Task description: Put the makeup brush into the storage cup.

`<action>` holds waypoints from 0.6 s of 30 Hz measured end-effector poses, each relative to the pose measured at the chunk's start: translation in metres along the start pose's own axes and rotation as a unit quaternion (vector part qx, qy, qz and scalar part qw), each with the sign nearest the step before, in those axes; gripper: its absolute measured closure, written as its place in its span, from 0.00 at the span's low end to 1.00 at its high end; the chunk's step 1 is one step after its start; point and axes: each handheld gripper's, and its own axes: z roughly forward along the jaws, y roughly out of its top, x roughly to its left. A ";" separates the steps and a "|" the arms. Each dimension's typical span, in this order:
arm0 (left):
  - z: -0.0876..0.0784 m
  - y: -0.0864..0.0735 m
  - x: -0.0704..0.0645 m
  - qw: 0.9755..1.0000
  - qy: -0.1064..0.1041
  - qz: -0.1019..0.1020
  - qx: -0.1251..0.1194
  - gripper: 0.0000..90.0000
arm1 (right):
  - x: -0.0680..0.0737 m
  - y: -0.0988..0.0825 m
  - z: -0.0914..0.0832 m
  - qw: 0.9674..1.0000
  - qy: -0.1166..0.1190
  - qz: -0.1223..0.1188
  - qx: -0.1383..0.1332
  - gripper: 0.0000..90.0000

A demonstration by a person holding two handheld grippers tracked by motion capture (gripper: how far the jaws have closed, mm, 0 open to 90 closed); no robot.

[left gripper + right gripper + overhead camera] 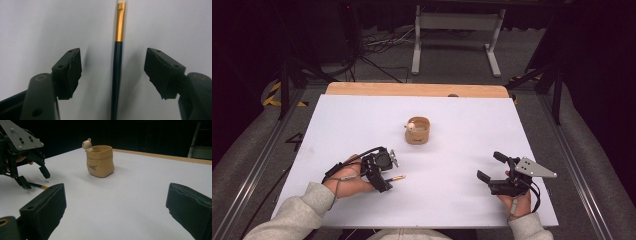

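Your left gripper [113, 72] straddles the brush [117, 70] untouched, jaws parted; right gripper [117, 207] gapes, pouch-shaped pot [100, 161] at 12 o'clock.

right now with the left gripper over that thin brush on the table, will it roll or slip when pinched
The brush looks round and slender, so it may roll if one pad of the left gripper touches first. Its dark handle seems glossy, so possibly slippery. It looks straight and stiff, lying flat between open jaws, so it should lift without bending.

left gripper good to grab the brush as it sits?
Probably yes: the brush lies flat on the white table between the left gripper's open jaws, neither pad touching it, nothing in the way.
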 end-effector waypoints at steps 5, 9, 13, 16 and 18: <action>0.002 0.001 -0.001 1.000 -0.004 0.005 0.011 0.46 | 0.000 0.000 0.000 1.000 0.001 -0.001 0.000 0.04; 0.003 0.002 -0.002 1.000 -0.004 0.005 0.018 0.51 | 0.000 0.000 0.000 1.000 0.001 -0.001 0.000 0.04; 0.003 0.003 -0.002 1.000 -0.002 0.005 0.023 0.56 | 0.000 0.000 0.000 1.000 0.001 -0.001 0.000 0.04; 0.002 0.004 -0.004 1.000 -0.001 0.007 0.027 0.62 | 0.000 0.000 0.000 1.000 0.001 -0.001 0.000 0.04; 0.002 0.004 -0.003 1.000 -0.001 0.011 0.029 0.65 | 0.000 0.000 0.000 1.000 0.001 -0.001 0.000 0.04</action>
